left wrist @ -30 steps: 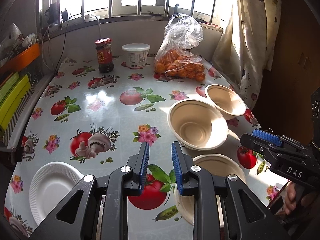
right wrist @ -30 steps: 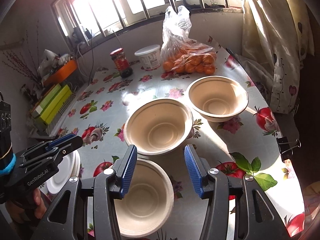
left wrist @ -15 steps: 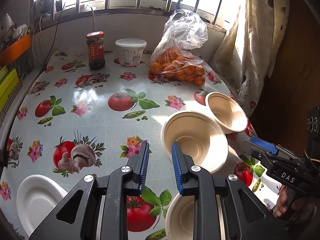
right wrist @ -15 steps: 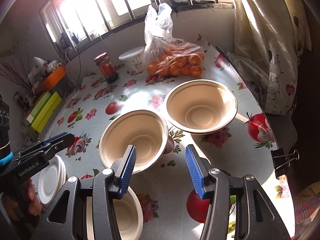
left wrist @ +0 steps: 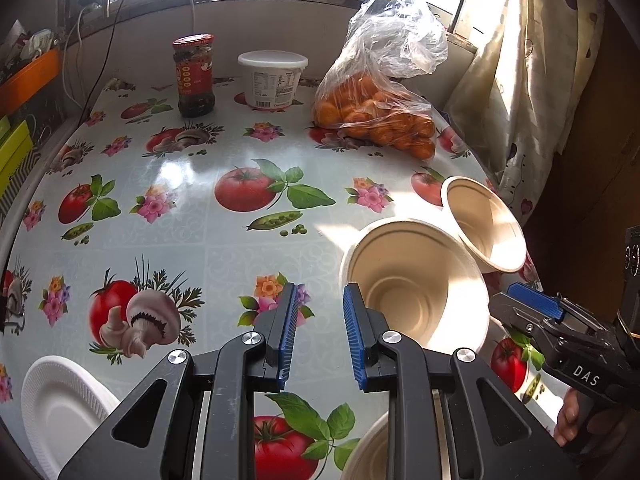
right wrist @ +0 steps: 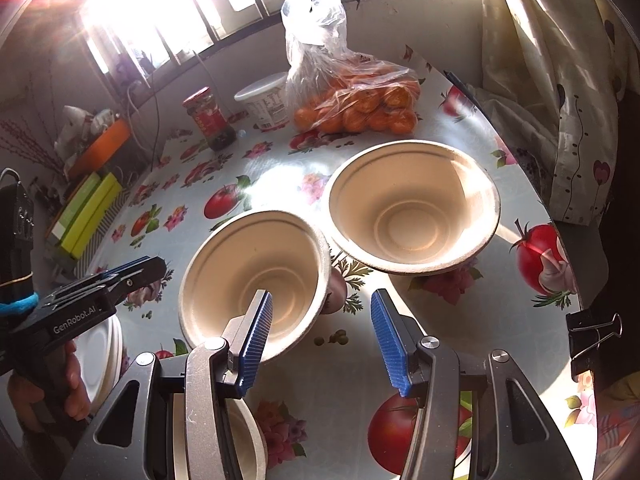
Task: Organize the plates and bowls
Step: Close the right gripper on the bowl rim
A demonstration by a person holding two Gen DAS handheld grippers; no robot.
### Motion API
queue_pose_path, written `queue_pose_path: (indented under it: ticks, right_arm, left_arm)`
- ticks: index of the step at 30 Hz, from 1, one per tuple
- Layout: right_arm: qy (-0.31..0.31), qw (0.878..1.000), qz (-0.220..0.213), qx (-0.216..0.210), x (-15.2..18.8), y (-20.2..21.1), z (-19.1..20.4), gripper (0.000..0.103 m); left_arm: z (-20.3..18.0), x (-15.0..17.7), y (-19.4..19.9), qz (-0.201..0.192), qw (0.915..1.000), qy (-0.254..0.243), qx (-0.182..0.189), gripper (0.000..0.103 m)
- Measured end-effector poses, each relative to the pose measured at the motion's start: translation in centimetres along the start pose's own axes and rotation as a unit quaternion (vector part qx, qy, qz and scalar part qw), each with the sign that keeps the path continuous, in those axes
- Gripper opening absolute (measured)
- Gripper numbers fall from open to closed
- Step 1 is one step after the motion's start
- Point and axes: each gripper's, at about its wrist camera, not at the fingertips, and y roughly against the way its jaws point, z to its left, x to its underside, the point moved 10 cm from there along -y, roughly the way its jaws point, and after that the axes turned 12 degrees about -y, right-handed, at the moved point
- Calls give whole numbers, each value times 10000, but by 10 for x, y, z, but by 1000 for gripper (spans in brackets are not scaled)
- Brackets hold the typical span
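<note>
Nearest bowl (right wrist: 244,440): lies largely hidden beneath the right gripper (right wrist: 320,336); only part of its rim shows at the bottom edge of both views. White plate (left wrist: 60,404): cut off by the frame at the near left corner of the table (left wrist: 192,240). Left gripper (left wrist: 318,332): jaws narrowly parted, nothing between them, above bare tablecloth. Right gripper: jaws about half open, empty; its left pad overlaps the near rim of the middle bowl (right wrist: 256,276), contact cannot be determined. Middle bowl and far bowl (right wrist: 412,212): upright, mouths upward, just beside each other at the right edge. Beyond: bag of oranges (left wrist: 376,108), white tub (left wrist: 272,78), jar (left wrist: 194,76).
</note>
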Motion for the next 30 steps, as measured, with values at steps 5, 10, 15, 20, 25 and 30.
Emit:
queue_pose_path:
  ticks: [5,10,15,20,25,30]
  right_arm:
    - [-41,10000,51,-52,1,-5,-1,51]
    - [-99,9998,166,-111,4,-12,-2,51]
    - [-87,9996,215,-156,5,-17,0,51]
    - [-123,9995,243,-186,4,-22,0,51]
    - [-87,9994,204,-249,4,-21,1,42]
    - [8,9996,173,-235,5,-20,5,27]
  left_arm:
    - [-3,-1,-8,75,9998,32,192,24]
    - [-6,0,-15,141,9997,33,218,24]
    - [-1,3,-24,243,9991,170,316,24]
    - [0,6,-31,308,9982,287,424,24]
    - [-3,4,-29,244,9982,280,475,24]
    - [-6,3,-28,205,9987,198,431,24]
